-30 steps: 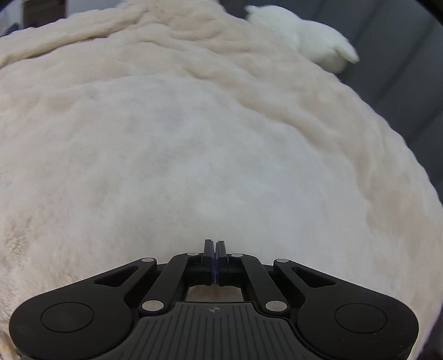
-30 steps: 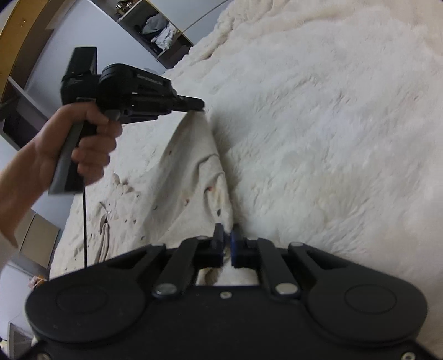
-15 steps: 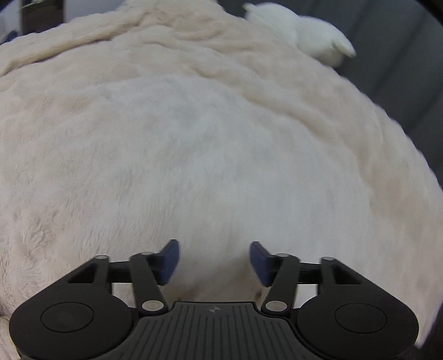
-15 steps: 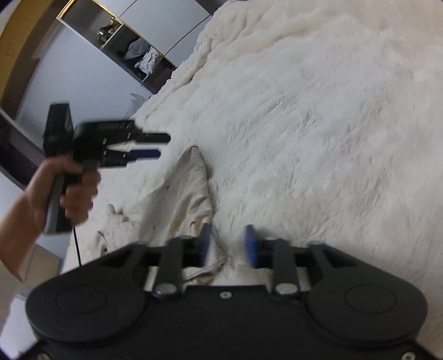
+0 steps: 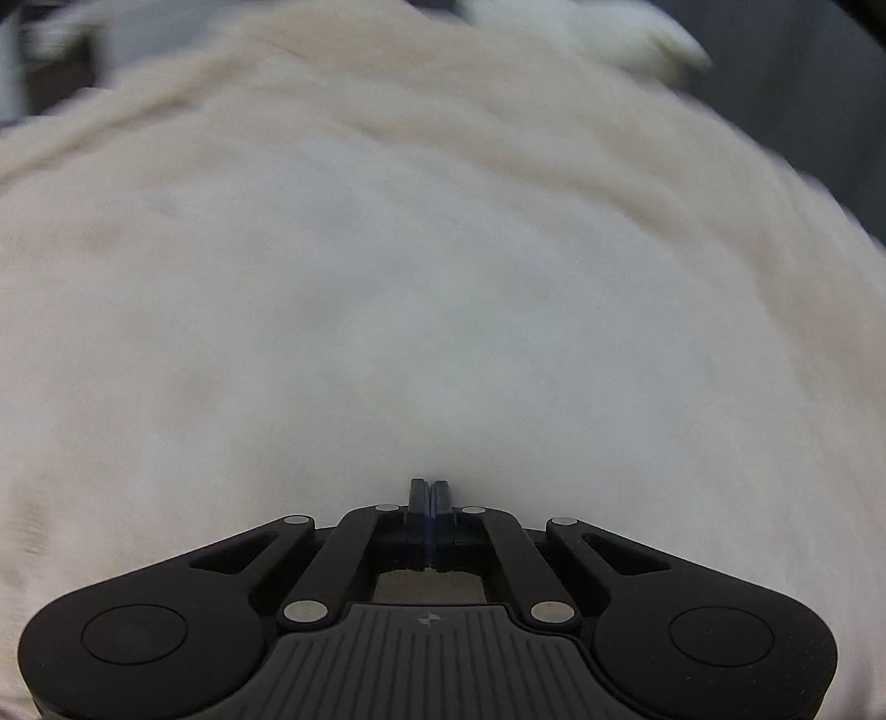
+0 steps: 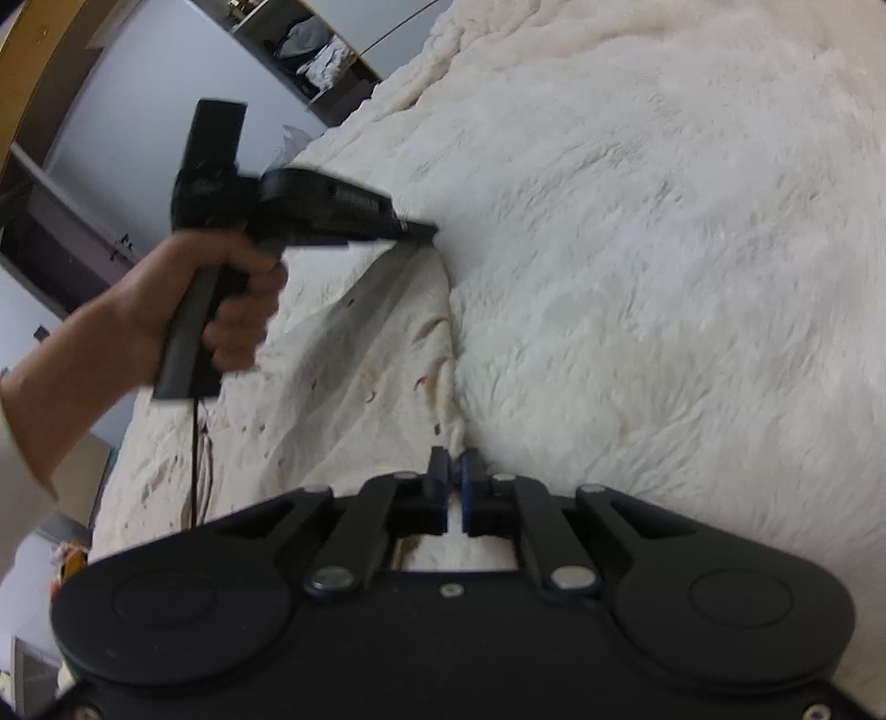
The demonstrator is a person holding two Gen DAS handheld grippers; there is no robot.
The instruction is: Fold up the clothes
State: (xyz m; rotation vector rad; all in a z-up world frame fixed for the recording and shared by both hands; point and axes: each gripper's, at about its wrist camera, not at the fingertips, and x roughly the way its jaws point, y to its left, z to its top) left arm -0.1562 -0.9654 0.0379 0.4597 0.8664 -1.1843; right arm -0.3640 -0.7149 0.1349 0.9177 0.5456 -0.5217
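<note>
A cream garment [image 6: 354, 376] with small dark specks lies spread on a fluffy white blanket [image 6: 637, 249]. My right gripper [image 6: 454, 468] is shut on the garment's near edge, with cloth pinched between the blue pads. My left gripper [image 6: 423, 232], held in a hand, is shut at the garment's far corner, and a strip of cloth rises to its tip. In the left wrist view the left gripper [image 5: 429, 490] is shut, the fluffy blanket [image 5: 443, 277] fills the view, and no cloth shows between the pads.
A white pillow [image 5: 626, 33] lies at the blanket's far edge. A dark grey wall [image 5: 803, 83] stands behind it. Open shelves with clothes [image 6: 315, 55] stand at the far left. A black cable [image 6: 195, 443] hangs from the left gripper's handle.
Both grippers were shut a second ago, opened half a second ago and have shut again. The left gripper has come back to the garment's far corner.
</note>
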